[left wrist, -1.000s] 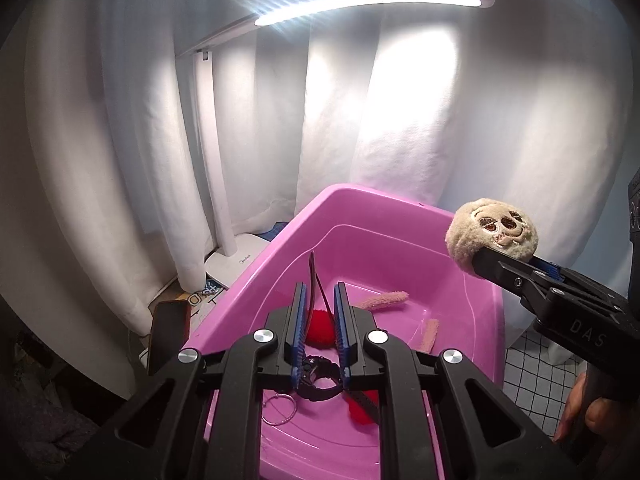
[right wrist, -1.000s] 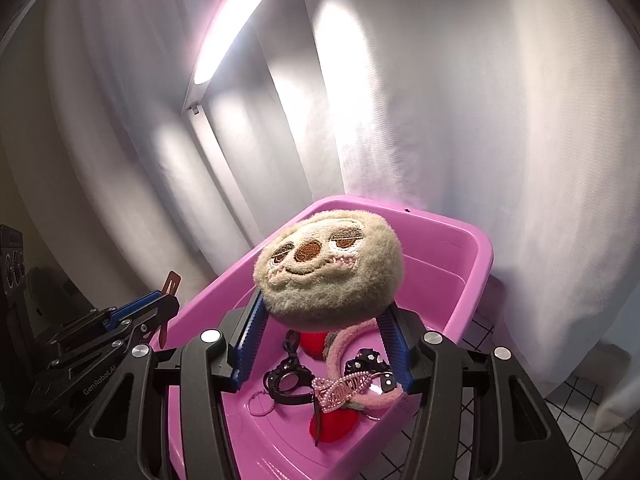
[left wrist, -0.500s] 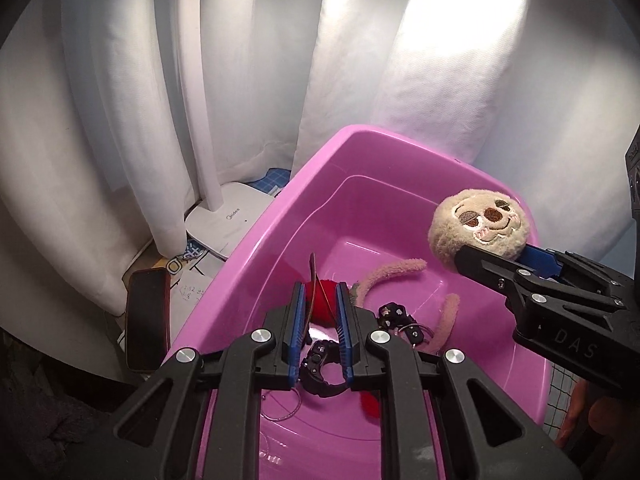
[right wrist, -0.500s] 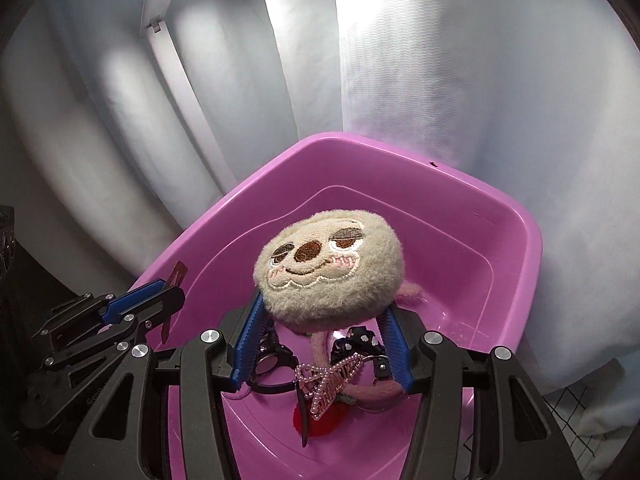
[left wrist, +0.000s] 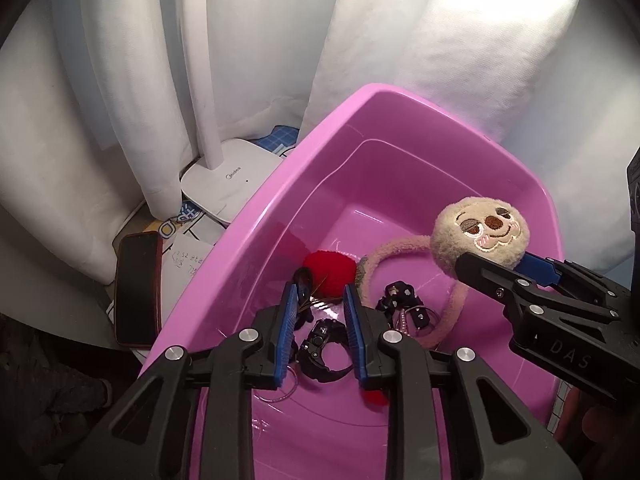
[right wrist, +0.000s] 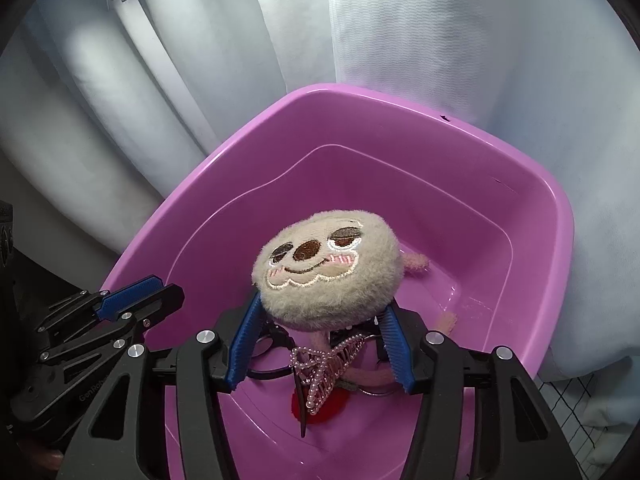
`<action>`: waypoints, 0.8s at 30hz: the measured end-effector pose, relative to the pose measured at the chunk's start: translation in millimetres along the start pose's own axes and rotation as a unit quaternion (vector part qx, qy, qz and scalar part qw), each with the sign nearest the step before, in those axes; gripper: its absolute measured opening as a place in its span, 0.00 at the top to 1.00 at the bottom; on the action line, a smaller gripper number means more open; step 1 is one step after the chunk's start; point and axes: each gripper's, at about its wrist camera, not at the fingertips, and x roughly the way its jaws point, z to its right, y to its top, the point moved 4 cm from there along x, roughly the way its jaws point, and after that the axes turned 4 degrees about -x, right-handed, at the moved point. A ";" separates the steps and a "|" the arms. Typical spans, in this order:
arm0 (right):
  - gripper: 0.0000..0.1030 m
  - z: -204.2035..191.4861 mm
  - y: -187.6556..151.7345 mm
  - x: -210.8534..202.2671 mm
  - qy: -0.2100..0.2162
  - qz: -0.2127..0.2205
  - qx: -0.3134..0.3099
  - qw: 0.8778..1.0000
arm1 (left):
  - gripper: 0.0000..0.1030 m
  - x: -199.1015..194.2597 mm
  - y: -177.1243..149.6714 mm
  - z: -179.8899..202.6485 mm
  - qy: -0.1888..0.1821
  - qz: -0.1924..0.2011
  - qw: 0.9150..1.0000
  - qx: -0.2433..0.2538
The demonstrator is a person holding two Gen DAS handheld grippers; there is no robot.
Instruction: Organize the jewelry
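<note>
A pink plastic tub (left wrist: 404, 116) holds the accessories. My right gripper (right wrist: 320, 316) is shut on the beige plush sloth head (right wrist: 326, 268) of a fuzzy pink headband (left wrist: 400, 248), held low inside the tub (right wrist: 440, 120); the sloth head also shows in the left wrist view (left wrist: 480, 236). My left gripper (left wrist: 318, 300) is open over the tub floor, with a thin dark clip (left wrist: 306, 296) loose by its left finger. Below lie a red pompom (left wrist: 330, 266), a black ring-shaped piece (left wrist: 322, 346), a black bow (left wrist: 396, 294) and a pink beaded bow (right wrist: 324, 368).
A white lamp base (left wrist: 228, 180) and post stand left of the tub. A phone (left wrist: 138, 284) in a red case and papers lie beside it. White curtain hangs behind. A grid-pattern cloth (right wrist: 576, 404) shows at the tub's right.
Both grippers have lowered into the tub. The left gripper has opened and let go of the thin dark clip. The sloth headband has come down with the right gripper.
</note>
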 end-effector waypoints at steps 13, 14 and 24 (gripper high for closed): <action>0.31 3.7 -0.7 -11.3 -0.014 0.003 0.019 1.000 | 0.27 -15.2 -2.4 -0.7 0.004 0.017 1.000 -0.004; 0.31 2.7 -1.0 -11.3 -0.015 0.003 0.018 1.000 | 0.27 -16.0 -2.9 -0.8 0.005 0.017 1.000 -0.005; 0.31 0.5 -3.6 -11.6 -0.014 0.001 0.018 1.000 | 0.09 -28.1 -6.1 1.2 0.015 0.030 0.999 0.005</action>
